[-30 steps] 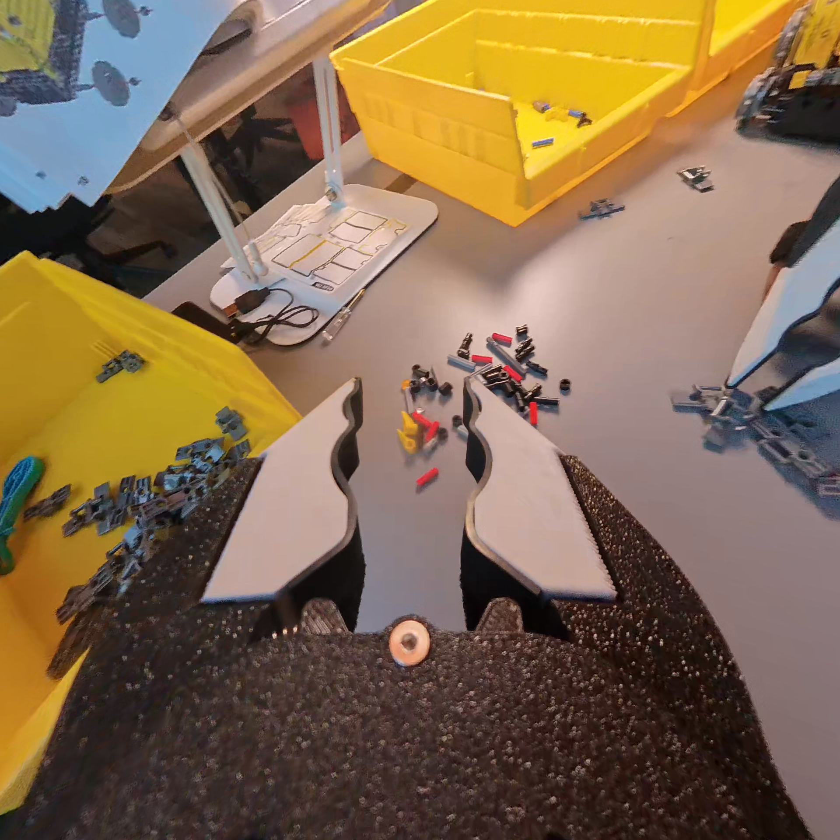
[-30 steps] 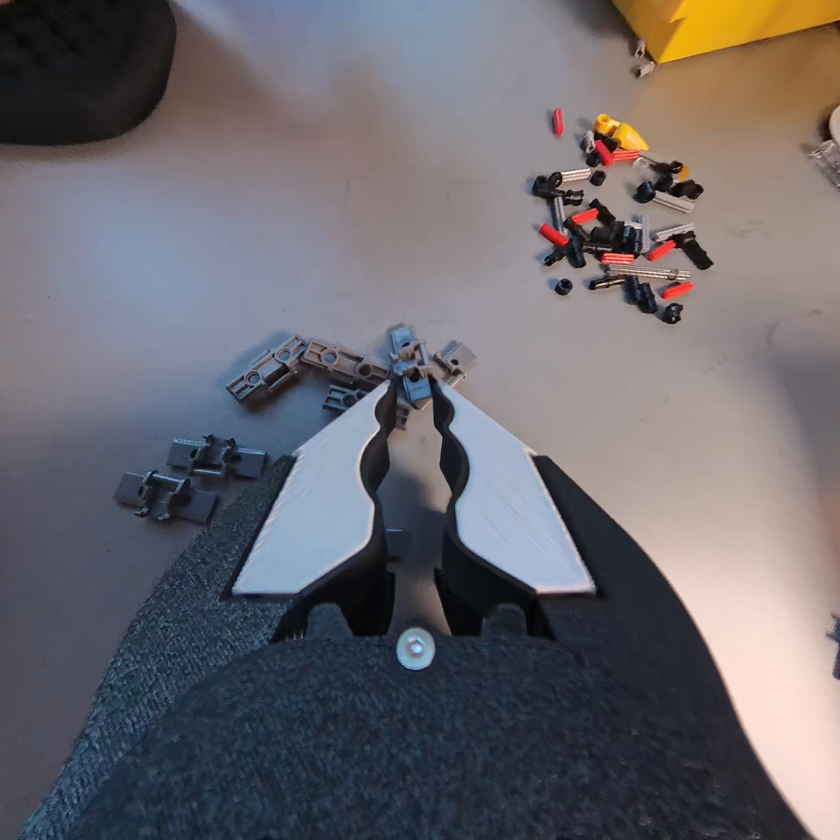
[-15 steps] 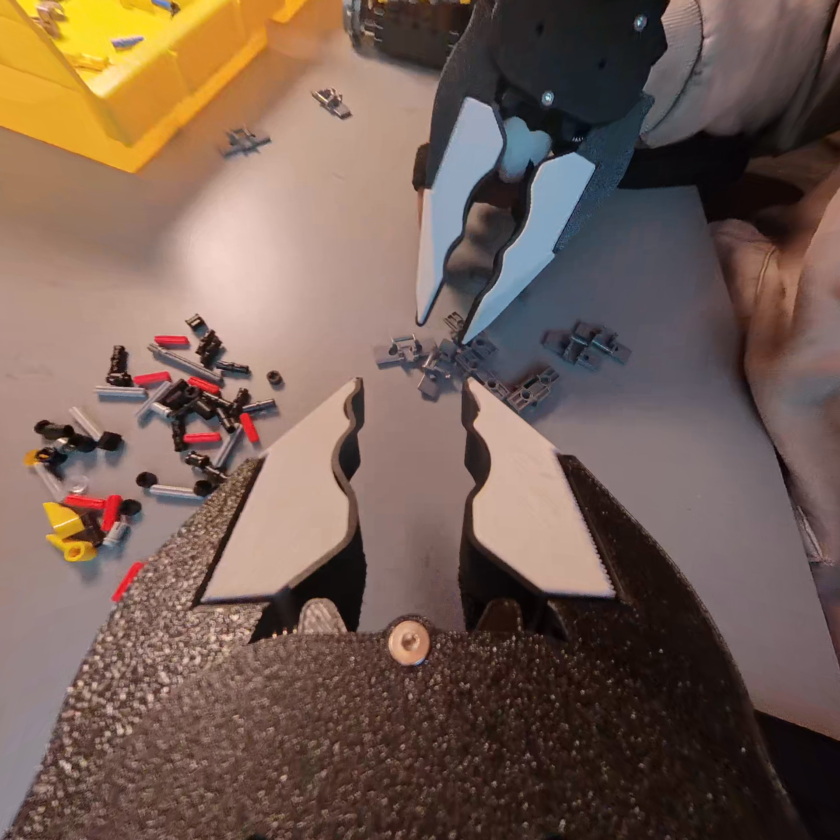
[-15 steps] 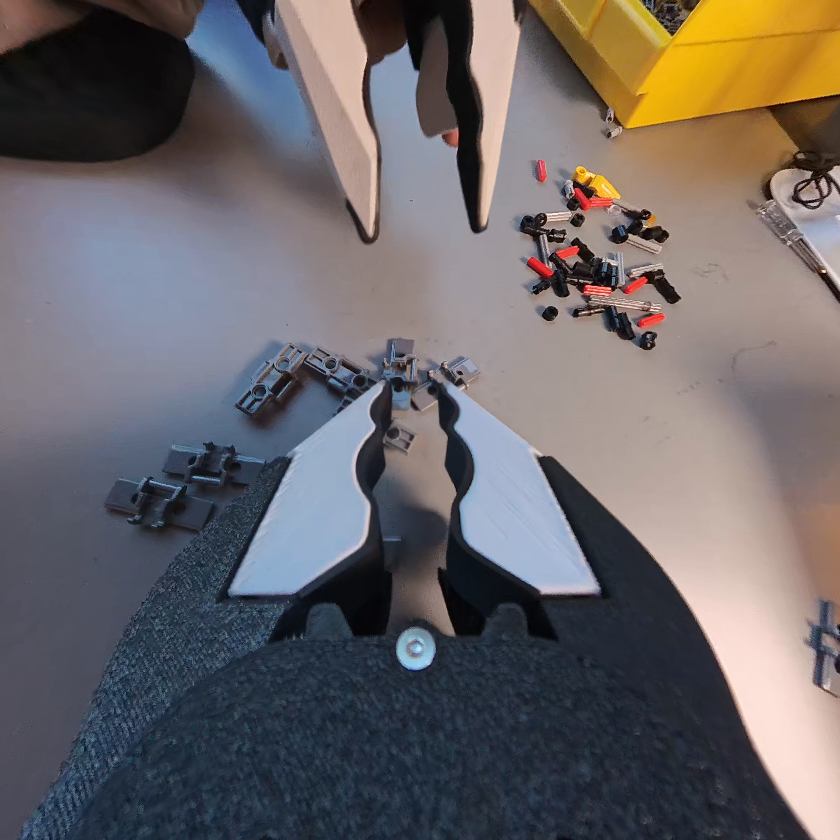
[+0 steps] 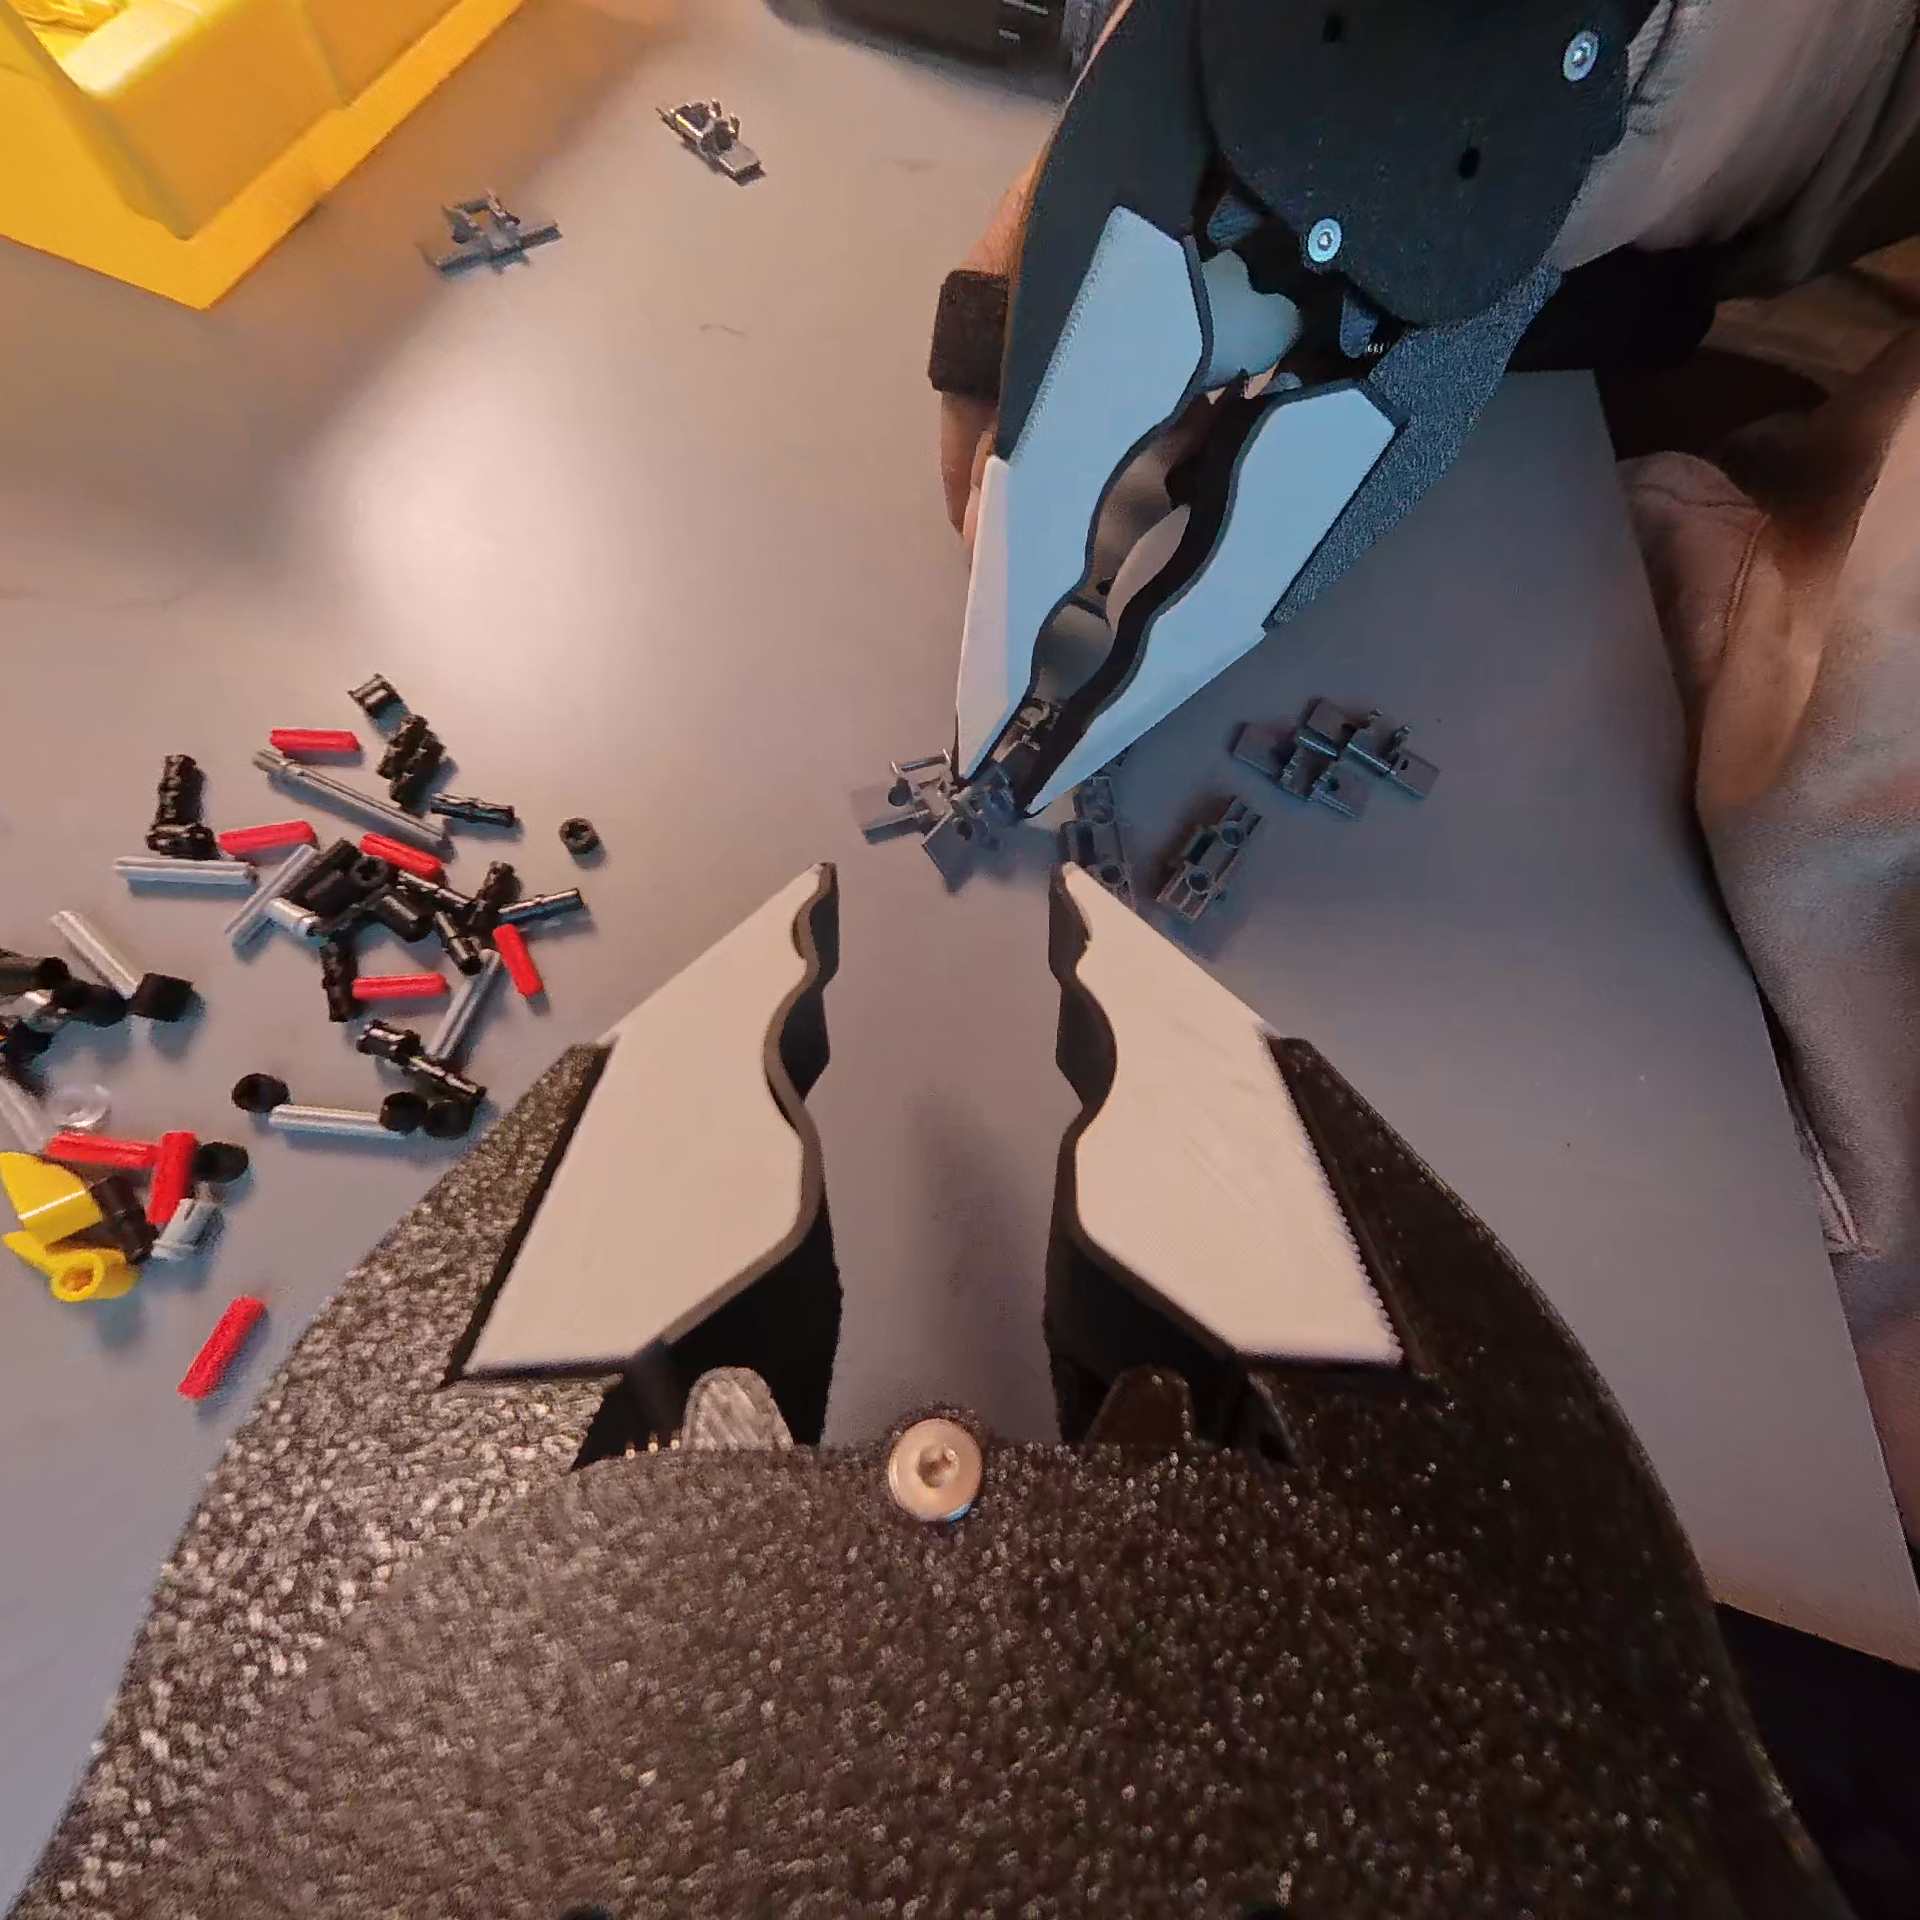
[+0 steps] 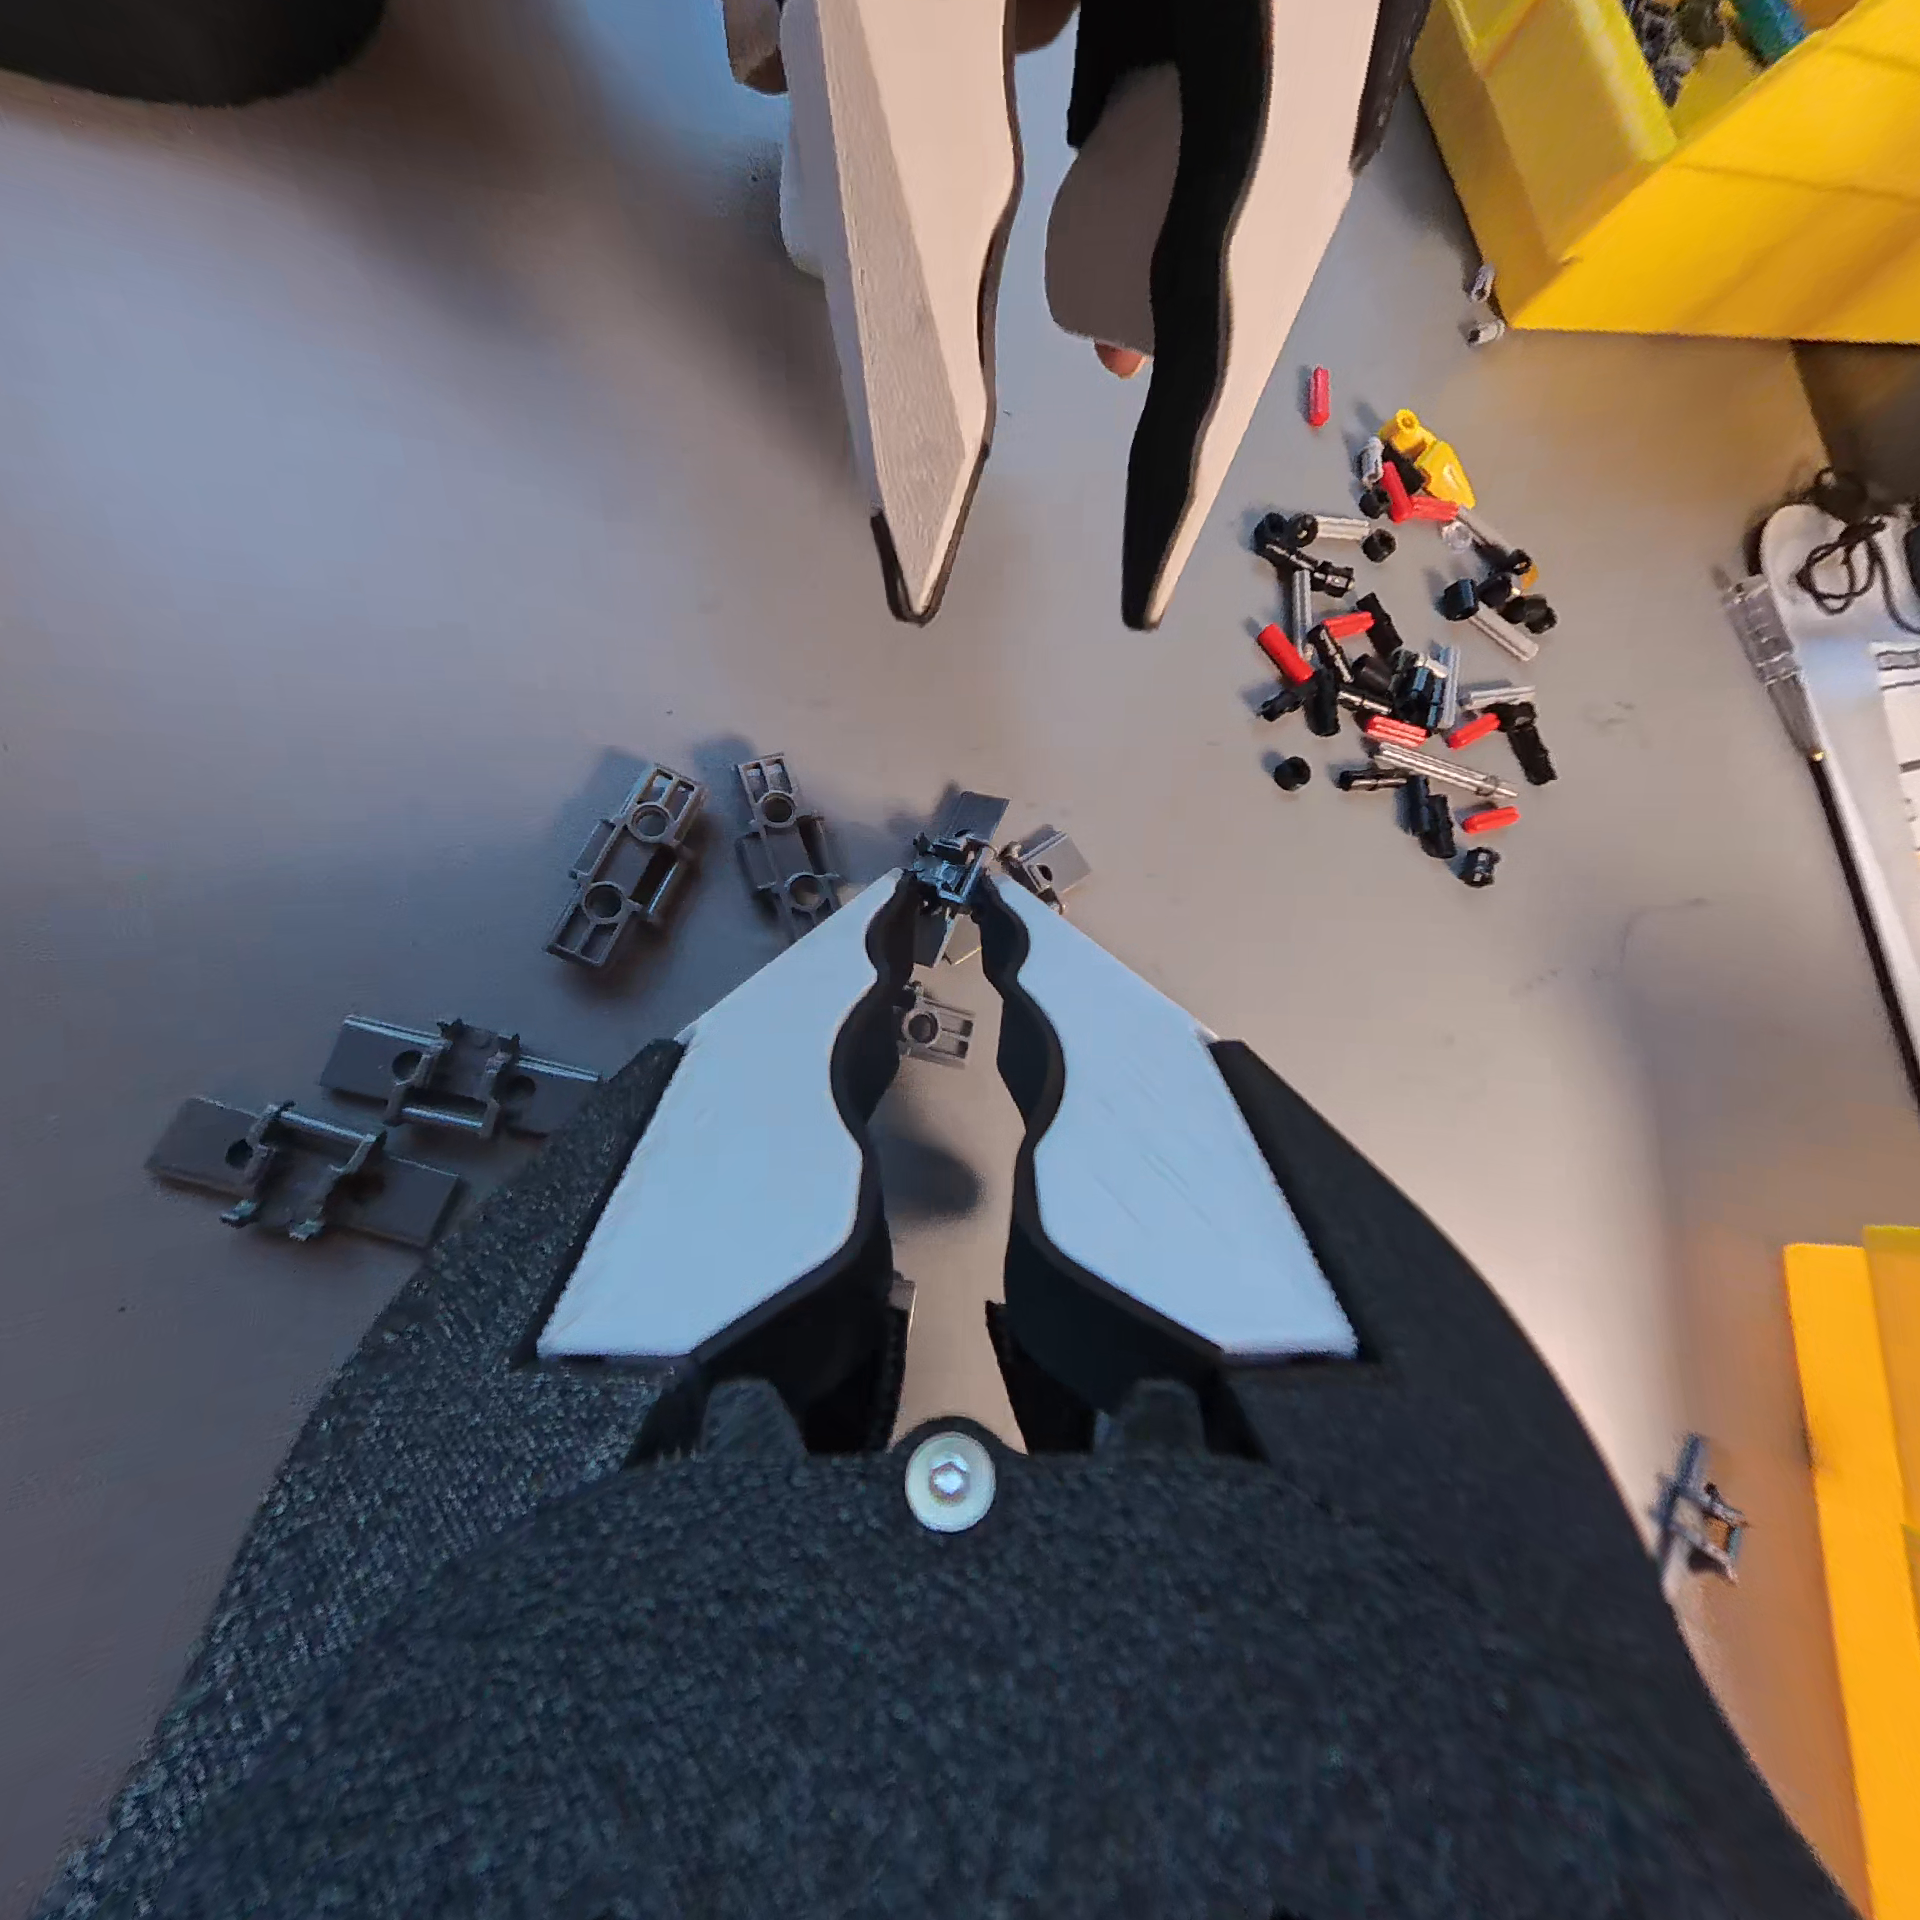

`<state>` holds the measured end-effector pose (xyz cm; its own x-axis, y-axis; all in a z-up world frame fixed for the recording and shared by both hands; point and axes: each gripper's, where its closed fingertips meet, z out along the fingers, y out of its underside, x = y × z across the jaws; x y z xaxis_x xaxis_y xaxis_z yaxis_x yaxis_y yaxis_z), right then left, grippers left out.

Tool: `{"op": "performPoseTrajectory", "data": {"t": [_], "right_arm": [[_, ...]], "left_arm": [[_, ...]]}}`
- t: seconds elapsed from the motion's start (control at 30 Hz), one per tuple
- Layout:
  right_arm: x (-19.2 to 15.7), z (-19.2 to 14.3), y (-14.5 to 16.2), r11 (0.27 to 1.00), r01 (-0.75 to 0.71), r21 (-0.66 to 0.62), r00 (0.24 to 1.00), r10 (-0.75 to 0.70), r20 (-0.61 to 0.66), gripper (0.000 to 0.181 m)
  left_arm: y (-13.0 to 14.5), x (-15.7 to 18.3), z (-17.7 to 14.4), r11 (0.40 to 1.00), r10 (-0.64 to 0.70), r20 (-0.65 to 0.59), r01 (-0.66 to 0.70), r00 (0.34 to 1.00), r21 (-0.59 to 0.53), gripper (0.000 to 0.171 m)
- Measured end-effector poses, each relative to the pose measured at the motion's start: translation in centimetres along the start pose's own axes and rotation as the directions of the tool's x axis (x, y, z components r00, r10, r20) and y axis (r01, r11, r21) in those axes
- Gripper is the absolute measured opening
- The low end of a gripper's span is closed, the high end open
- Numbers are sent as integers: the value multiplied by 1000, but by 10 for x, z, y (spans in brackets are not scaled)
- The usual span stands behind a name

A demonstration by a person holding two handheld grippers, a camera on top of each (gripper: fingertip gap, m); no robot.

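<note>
Right gripper (image 6: 951,883) is down at the desk (image 6: 364,520) with its jaws drawn in narrow, tips pinched on a small dark grey track link (image 6: 948,871) that sits at the front edge of a loose cluster of the same pieces. From the left wrist view the same right gripper (image 5: 987,795) shows its tips meeting on that link right at the desk surface, so whether the piece is lifted or resting there I cannot tell. Left gripper (image 5: 940,883) hangs just short of the cluster, jaws spread wide, nothing between them. Around the pinch: two more grey links (image 6: 629,862) lying flat just to its left, a pair of joined flat links (image 6: 364,1122) farther out, and another little grey piece (image 6: 930,1023) on the desk under the gap between the right gripper's fingers. Off to the side, a scatter of red, black and grey pins and axles (image 6: 1392,665) with a yellow piece (image 6: 1429,462), well apart from the links, and a yellow bin (image 6: 1662,208) at the far corner. Judging by looks, that link is hard moulded plastic: very light, stiff, smooth enough to squirt out of a skewed pinch, not fragile, though its thin clip prongs look like the weak spot. The flat side walls of the body seem the best place to hold, squarely across the middle, not on the prongs.
</note>
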<state>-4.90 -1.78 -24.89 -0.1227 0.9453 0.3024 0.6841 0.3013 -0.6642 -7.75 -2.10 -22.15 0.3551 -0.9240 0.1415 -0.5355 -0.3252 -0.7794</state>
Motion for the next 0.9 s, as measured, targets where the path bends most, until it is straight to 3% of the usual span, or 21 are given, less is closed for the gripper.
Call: {"op": "performPoseTrajectory", "data": {"t": [0.2, 0.33, 0.5, 0.57, 0.63, 0.67, 0.73, 0.83, 0.9], "right_arm": [[1, -6, -8, 991, 103, 84, 993, -98, -60, 9], [0, -21, -29, 961, 200, 193, 977, -179, -119, 9], [-2, -32, -41, 916, 316, 248, 942, -271, -199, 10], [0, -32, -39, 929, 267, 256, 957, -225, -183, 26], [9, -32, -33, 955, 140, 262, 985, -108, -134, 46], [14, -32, -29, 961, 76, 265, 993, -48, -111, 47], [23, -31, -19, 968, -42, 249, 995, 62, -74, 46], [28, -25, -7, 959, -197, 206, 979, 202, -6, 45], [27, -20, -3, 953, -246, 177, 969, 246, 23, 45]], "left_arm": [[3, 10, 12, 999, 32, -33, -33, 999, -35, 38], [-8, 20, 10, 998, 61, -75, -59, 995, 23, 31], [-21, 31, 1, 994, 80, -124, -70, 989, 84, 4], [-28, 23, -8, 992, 74, -82, -65, 994, 112, 3], [-32, -1, -22, 990, 48, 52, -54, 998, 132, 3], [-33, -21, -33, 988, 11, 151, -34, 989, 153, 4], [-35, -68, -67, 971, -110, 380, 18, 919, 239, 3], [-8, -135, -131, 934, -314, 666, 95, 677, 344, 4], [20, -163, -164, 907, -412, 749, 151, 519, 394, 4]]}}
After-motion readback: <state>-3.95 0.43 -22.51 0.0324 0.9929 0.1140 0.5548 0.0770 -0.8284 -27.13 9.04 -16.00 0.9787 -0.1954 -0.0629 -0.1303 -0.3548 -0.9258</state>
